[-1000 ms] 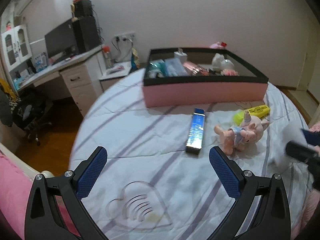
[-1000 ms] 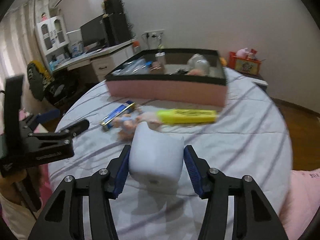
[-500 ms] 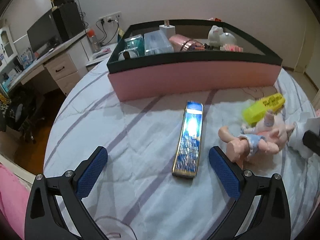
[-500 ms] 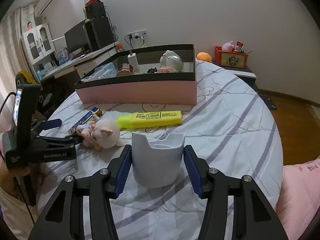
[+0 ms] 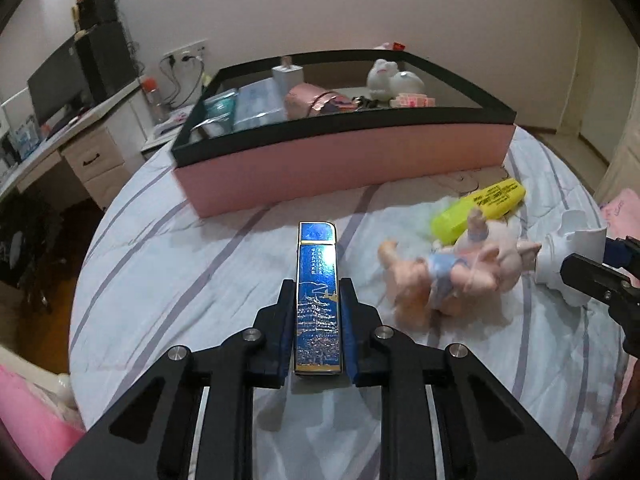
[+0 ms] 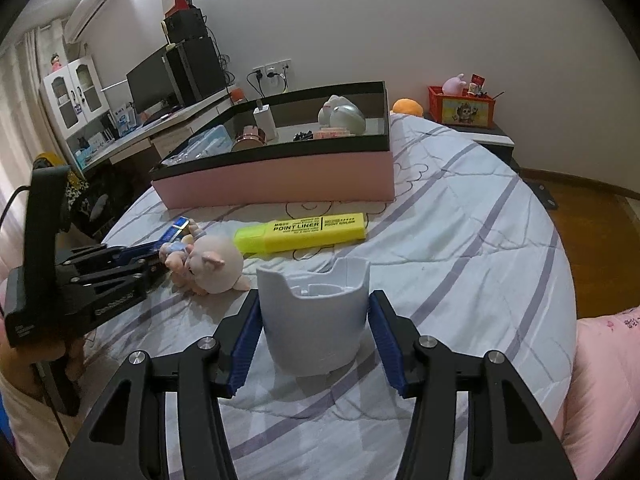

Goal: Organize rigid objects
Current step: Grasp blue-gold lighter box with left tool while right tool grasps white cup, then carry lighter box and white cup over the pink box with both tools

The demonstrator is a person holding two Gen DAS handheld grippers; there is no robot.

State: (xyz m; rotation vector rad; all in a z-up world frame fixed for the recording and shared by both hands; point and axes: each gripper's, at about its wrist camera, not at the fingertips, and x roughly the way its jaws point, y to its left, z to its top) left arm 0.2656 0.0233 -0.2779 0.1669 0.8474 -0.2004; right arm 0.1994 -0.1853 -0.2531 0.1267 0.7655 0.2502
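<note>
A long blue box (image 5: 318, 300) lies on the striped bed sheet, and my left gripper (image 5: 318, 320) is shut on its near half. My right gripper (image 6: 314, 336) is shut on a grey-white plastic cup-shaped holder (image 6: 314, 316) standing upright on the sheet; it also shows at the right edge of the left wrist view (image 5: 568, 256). A pink pig doll (image 5: 452, 276) and a big yellow highlighter (image 6: 304, 232) lie between the two grippers. The pink box with a black rim (image 5: 344, 160) stands behind them with several items inside.
A desk with a monitor (image 6: 156, 80) and speakers stands at the back left. A red basket of toys (image 6: 464, 108) sits on a side table to the right of the pink box. Pink bedding (image 6: 604, 372) lies at the bed's right edge.
My left gripper has moved forward over the blue box and shut on it. My right gripper has turned the grey holder upright and set it on the sheet, still holding it.
</note>
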